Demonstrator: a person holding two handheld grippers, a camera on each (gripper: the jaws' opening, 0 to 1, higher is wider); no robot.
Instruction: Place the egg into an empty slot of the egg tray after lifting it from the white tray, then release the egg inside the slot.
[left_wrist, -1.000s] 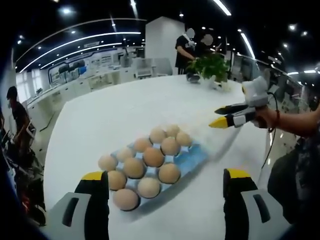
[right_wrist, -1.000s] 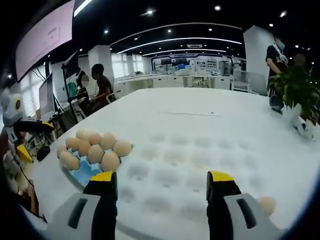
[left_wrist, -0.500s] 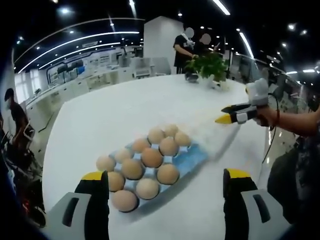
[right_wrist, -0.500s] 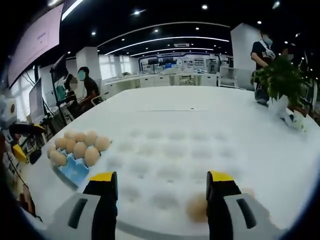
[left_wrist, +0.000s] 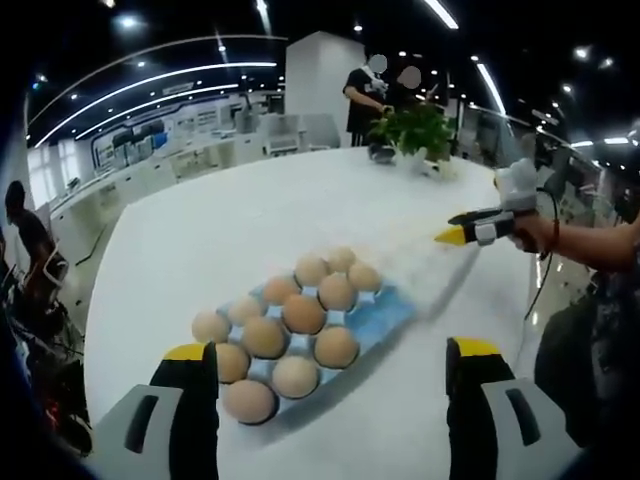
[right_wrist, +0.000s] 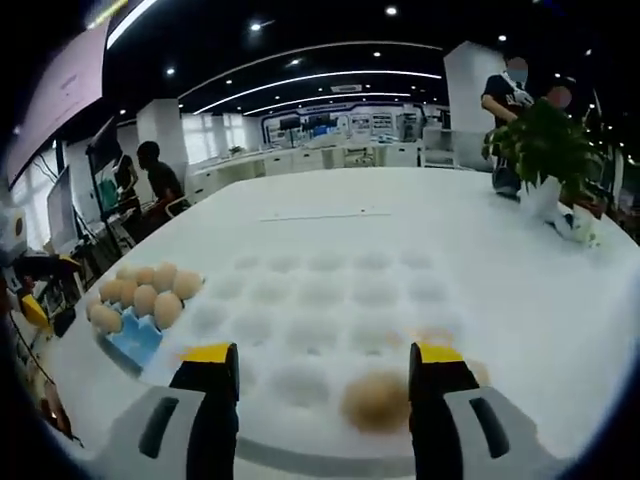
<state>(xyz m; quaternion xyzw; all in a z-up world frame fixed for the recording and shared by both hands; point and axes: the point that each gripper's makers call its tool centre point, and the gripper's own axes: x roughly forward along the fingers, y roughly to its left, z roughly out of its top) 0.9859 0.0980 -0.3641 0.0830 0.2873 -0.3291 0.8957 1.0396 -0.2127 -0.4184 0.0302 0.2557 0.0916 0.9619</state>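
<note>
The egg lies in a hollow of the white tray, at the tray's near edge, low between the jaws of the right tool. Half a second ago it was smaller and closer to the right jaw; now it is bigger and more central, so the tool has come nearer and seems to be lining up for the grasp. The jaws stand wide and hold nothing. A second egg peeks from behind the right jaw. The blue egg tray, almost full, sits beside the white tray on the table. The left tool hangs over it, wide open and empty.
</note>
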